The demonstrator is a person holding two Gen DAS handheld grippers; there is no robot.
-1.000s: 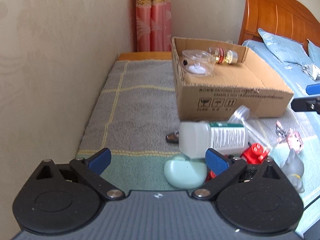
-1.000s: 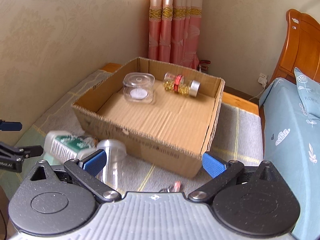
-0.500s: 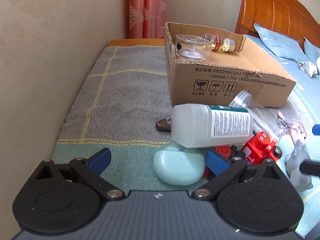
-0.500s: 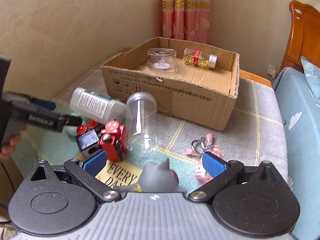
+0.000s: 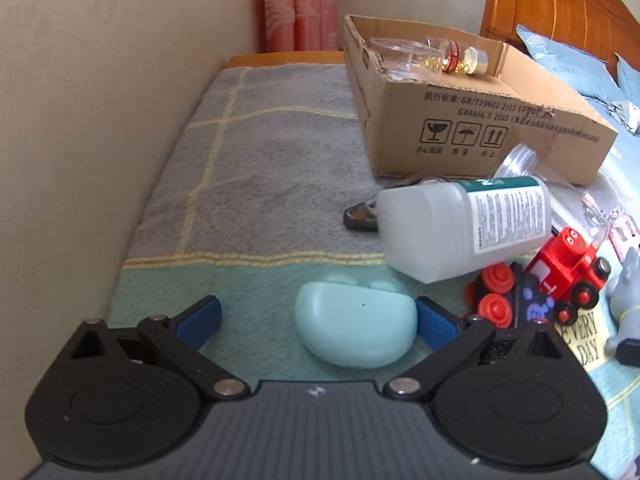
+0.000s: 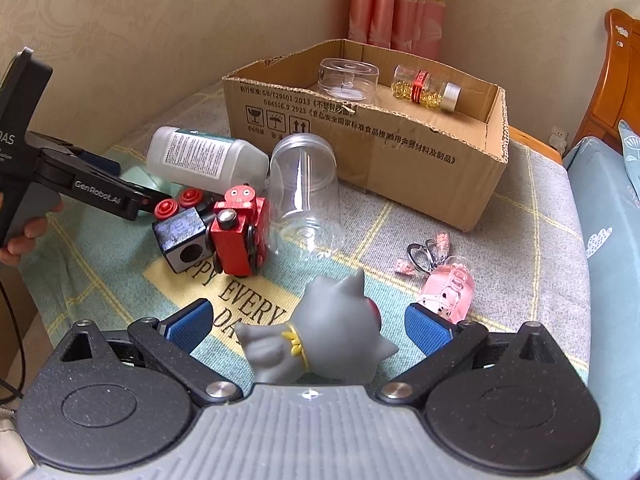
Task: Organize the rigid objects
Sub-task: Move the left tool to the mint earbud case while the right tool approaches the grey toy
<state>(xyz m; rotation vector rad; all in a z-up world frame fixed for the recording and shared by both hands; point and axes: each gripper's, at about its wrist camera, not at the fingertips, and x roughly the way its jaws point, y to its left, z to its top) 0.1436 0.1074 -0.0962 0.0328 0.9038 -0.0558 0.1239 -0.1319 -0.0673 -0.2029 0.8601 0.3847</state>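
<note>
Right gripper [image 6: 308, 326] has descended; blanket [image 6: 256, 308] reads "EVERY".

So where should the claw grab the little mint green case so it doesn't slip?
Probably across the mint green case's two rounded ends. It lies flat on the blanket with its long side running across the left claw, which is open with a finger on either side. Coming straight down and closing on the ends should work, though the smooth curved shell may slip if pinched too high.

Beige walls [image 6: 160, 20], pink curtain [image 5: 298, 4], wooden headboard [image 5: 560, 4], seemingly daylit.
</note>
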